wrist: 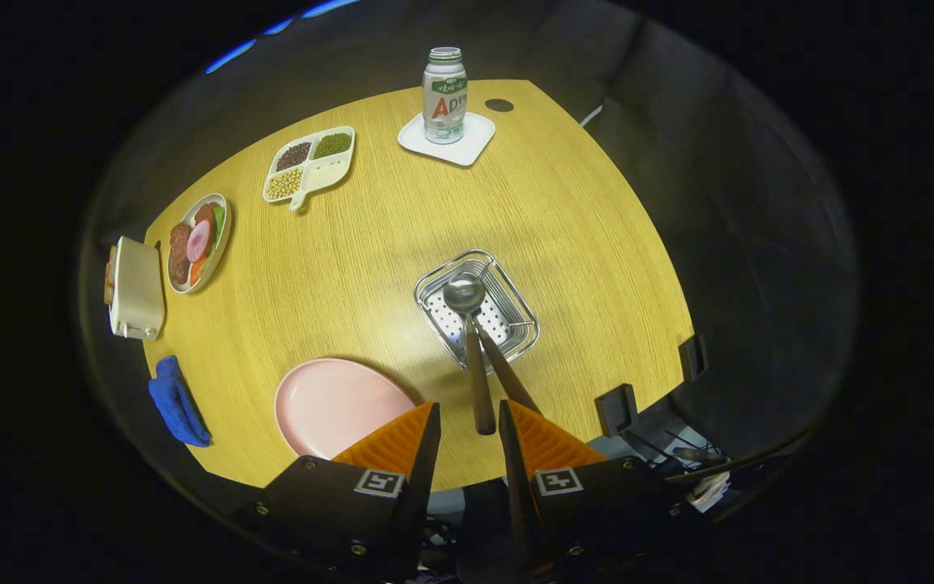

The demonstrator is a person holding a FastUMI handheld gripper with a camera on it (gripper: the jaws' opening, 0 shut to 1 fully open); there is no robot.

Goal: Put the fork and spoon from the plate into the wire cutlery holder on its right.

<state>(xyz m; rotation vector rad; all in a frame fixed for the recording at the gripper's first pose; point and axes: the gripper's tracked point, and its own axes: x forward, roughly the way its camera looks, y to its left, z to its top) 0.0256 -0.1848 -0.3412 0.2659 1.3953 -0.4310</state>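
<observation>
Spoon: bowl over the holder, wooden handle running back between the fingers. Gripper: fingers apart, handle end between them, apparently touching neither.
Second handle, likely the fork: leaning in the holder beside it.
Plate: bare, near table edge, left of holder.
Far edge: bottle on coaster.
Left edge: cloth, toaster.
</observation>
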